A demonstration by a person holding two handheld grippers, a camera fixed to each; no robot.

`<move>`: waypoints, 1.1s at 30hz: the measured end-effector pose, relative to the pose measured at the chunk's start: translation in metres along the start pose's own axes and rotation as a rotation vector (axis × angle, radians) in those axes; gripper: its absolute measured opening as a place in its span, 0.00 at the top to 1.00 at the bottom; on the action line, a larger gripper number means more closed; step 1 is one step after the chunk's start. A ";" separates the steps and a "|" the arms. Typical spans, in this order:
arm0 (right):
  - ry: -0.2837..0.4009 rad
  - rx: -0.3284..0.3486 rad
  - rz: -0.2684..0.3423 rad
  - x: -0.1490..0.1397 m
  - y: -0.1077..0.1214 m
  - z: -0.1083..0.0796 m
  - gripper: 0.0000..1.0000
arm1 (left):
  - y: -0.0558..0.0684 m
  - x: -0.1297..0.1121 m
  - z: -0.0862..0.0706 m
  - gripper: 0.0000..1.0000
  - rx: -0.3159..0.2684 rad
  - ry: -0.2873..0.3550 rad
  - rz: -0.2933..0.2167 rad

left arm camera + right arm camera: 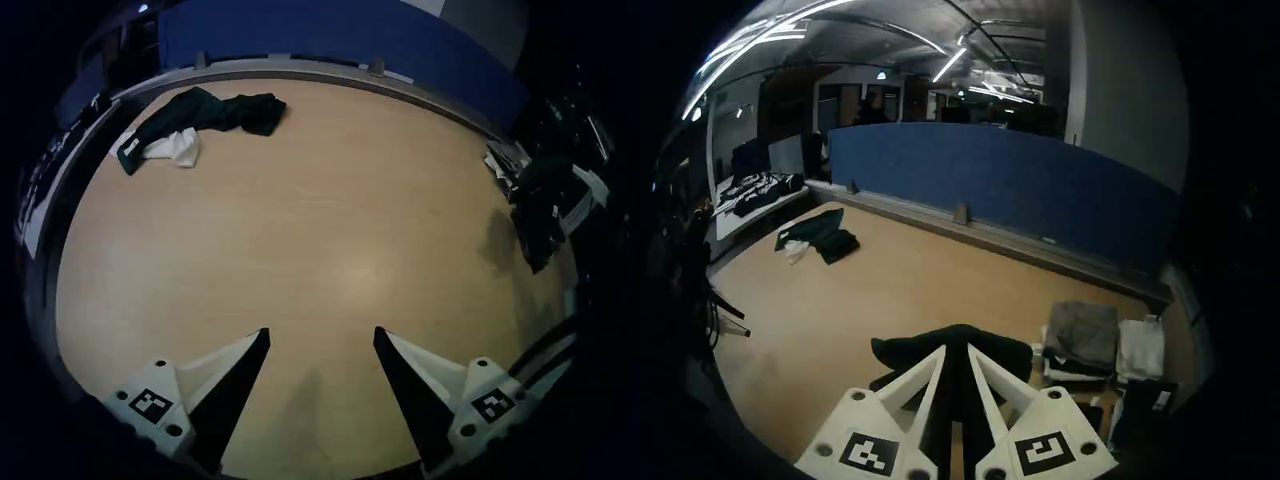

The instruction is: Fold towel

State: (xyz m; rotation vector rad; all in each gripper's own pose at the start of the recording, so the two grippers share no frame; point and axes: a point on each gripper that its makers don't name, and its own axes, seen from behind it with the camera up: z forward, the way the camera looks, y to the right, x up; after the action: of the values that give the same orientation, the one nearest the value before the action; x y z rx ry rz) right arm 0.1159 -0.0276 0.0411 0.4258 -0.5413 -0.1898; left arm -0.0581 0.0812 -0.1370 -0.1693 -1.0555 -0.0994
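Right gripper [958, 352] is clamped on a dark towel [904, 350], bunched above the table [880, 304]. Left gripper [322, 332] is held apart over bare wood. Towel is judged light, limp and not slippery; a free corner is best pinched.

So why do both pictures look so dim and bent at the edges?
Left gripper view: the wide lens bows the table edge, light is low and bluish, with a pale sheen mid-table and faint shadows by the left tongs. Right gripper view: ceiling lights flare into streaks, the divider curves, and the towel in the right tongs is too dark for detail.
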 end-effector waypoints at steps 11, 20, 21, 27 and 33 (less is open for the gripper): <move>0.000 -0.053 0.002 0.009 0.057 0.008 0.96 | 0.000 0.000 0.003 0.04 0.016 -0.006 0.003; 0.004 -0.077 0.010 0.017 0.084 0.018 0.96 | -0.001 -0.002 0.004 0.03 0.025 -0.007 0.002; 0.004 -0.078 0.012 0.017 0.086 0.019 0.96 | -0.001 -0.002 0.004 0.03 0.026 -0.007 0.002; -0.003 -0.087 0.022 0.013 0.097 0.027 0.96 | -0.001 -0.002 0.004 0.03 0.032 -0.008 0.001; -0.019 -0.092 0.034 0.001 0.103 0.031 0.96 | 0.000 -0.002 0.003 0.03 0.037 -0.009 0.010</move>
State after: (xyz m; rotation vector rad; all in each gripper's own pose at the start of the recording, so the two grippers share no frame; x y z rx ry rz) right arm 0.1063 0.0537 0.1105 0.3259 -0.5555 -0.1852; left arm -0.0616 0.0822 -0.1370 -0.1413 -1.0651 -0.0701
